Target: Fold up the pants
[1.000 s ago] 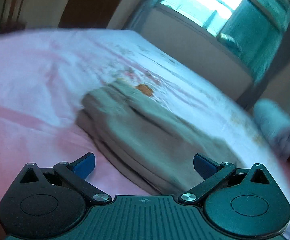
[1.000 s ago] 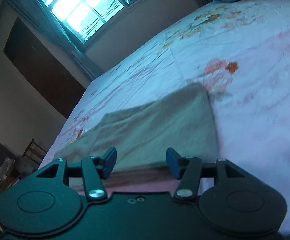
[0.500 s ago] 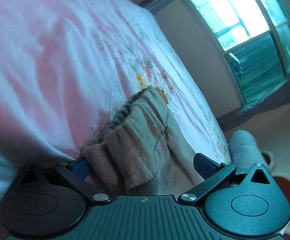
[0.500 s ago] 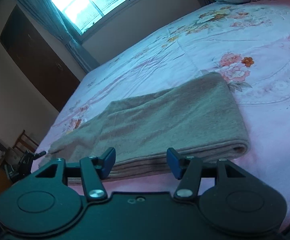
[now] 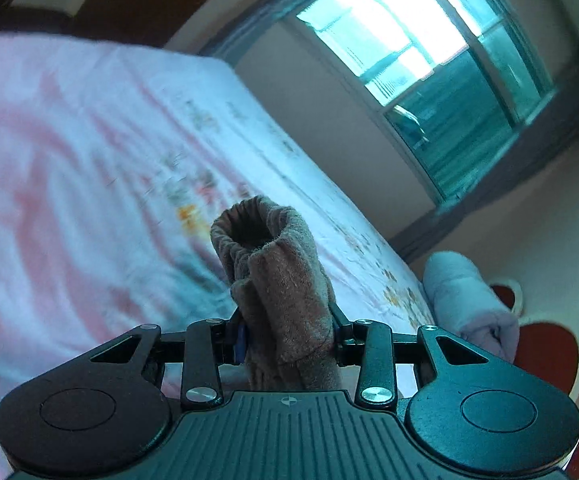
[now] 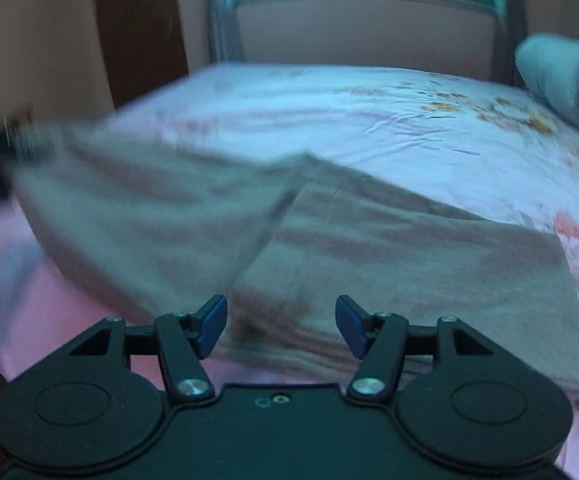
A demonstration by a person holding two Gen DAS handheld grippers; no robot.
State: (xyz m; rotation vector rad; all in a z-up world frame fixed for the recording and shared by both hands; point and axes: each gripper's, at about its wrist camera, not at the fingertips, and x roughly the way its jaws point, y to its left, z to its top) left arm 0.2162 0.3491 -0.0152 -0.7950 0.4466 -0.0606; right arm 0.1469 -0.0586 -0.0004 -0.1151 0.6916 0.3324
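We judge the fold to be partway done: in the right wrist view the brown pants [image 6: 389, 264] lie on the bed [image 6: 349, 112], over its pink flowered sheet, already doubled into a thick, layered band whose near edge runs across just ahead of us, while one part on the left rises off the bed at a slant and is blurred. That lifted part looks to be the end we hold in the left gripper [image 5: 287, 336], so what seems left is to carry it across onto the flat stack, lay it down, and square the edges; whether another fold will follow we cannot tell from here. In the left wrist view the jaws are closing and stand narrow, with a bunched, gathered end of the pants [image 5: 273, 280] pinched between them; the cloth fills the gap from side to side and stands up ahead of the jaws like an open cuff or waistband, clear of the bed below. On the right gripper [image 6: 281, 326] the jaws are opening and stand about half wide, with nothing between them; they hover just at the near edge of the folded stack, and whether the blue pads [image 6: 211, 324] brush the cloth we cannot tell. A rolled pale blanket [image 5: 469, 300] lies at the far side of the bed, well apart from the pants.
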